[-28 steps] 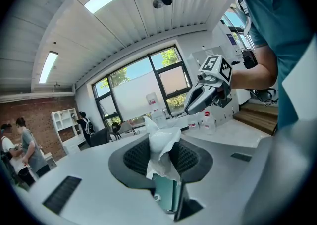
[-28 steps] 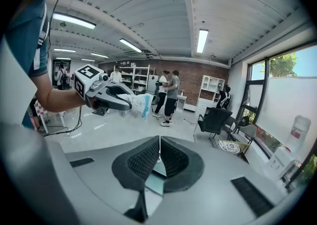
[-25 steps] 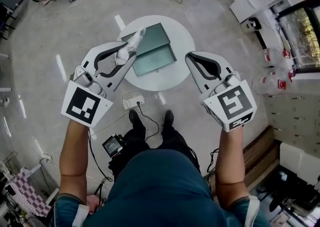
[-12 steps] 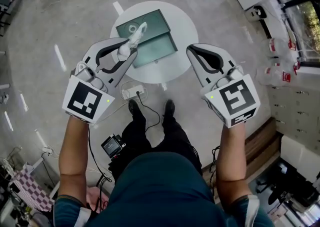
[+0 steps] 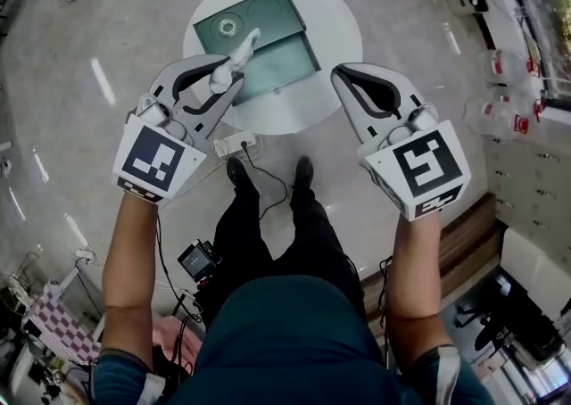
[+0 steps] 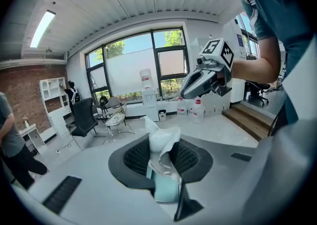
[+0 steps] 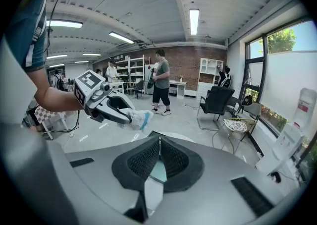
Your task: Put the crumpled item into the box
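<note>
A green box (image 5: 282, 61) lies open on a round white table (image 5: 335, 28), its lid (image 5: 243, 19) spread flat beside the base. My left gripper (image 5: 232, 82) hangs above the table's near left edge, shut on a crumpled white item (image 5: 237, 55) that sticks out past its tips over the box. In the left gripper view the crumpled item (image 6: 162, 142) fills the gap between the black pads (image 6: 136, 157). My right gripper (image 5: 344, 80) hovers at the table's near right edge, shut with nothing in it. In the right gripper view its pads (image 7: 171, 158) meet at the tips.
A power strip (image 5: 234, 142) with a cable lies on the floor below the table, by the person's feet (image 5: 302, 171). A small device (image 5: 198, 260) sits on the floor. Water bottles (image 5: 501, 116) and a wooden step (image 5: 466, 256) are at the right. A person (image 7: 161, 83) stands far off.
Both grippers have come down toward the table and a little forward. The left one still holds the crumpled item, now over the box's near edge.
</note>
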A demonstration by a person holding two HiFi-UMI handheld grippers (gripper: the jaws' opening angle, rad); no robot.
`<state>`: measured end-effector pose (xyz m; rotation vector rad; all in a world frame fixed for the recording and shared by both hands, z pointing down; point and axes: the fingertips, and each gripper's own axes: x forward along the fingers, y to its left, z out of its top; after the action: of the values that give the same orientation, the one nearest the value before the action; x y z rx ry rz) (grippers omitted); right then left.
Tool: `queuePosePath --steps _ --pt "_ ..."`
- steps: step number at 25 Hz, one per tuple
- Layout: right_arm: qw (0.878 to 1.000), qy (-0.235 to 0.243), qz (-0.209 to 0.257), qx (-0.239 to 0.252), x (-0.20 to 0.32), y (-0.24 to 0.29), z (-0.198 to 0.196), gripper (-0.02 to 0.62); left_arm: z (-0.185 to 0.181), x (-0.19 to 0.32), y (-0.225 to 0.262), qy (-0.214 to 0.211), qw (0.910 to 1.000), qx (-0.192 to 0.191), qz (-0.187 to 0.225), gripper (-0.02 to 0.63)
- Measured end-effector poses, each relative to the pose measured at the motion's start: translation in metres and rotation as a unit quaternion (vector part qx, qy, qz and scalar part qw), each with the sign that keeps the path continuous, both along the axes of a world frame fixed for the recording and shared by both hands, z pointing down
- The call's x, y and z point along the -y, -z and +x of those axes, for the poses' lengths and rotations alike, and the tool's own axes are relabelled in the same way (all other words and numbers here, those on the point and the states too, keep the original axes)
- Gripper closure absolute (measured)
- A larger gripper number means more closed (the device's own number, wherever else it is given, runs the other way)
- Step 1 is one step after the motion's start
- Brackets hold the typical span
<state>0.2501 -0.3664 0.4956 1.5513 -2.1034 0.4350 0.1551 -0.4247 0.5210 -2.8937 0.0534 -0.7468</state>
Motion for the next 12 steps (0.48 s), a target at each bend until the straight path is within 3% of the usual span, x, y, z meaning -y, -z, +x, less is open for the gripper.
queuePosePath --steps 12 --pt "0.999 -0.003 -0.030 0.012 0.018 -0.076 -0.007 0.557 -0.005 0.020 -0.105 0.016 0.9983 0.028 -0.048 0.492"
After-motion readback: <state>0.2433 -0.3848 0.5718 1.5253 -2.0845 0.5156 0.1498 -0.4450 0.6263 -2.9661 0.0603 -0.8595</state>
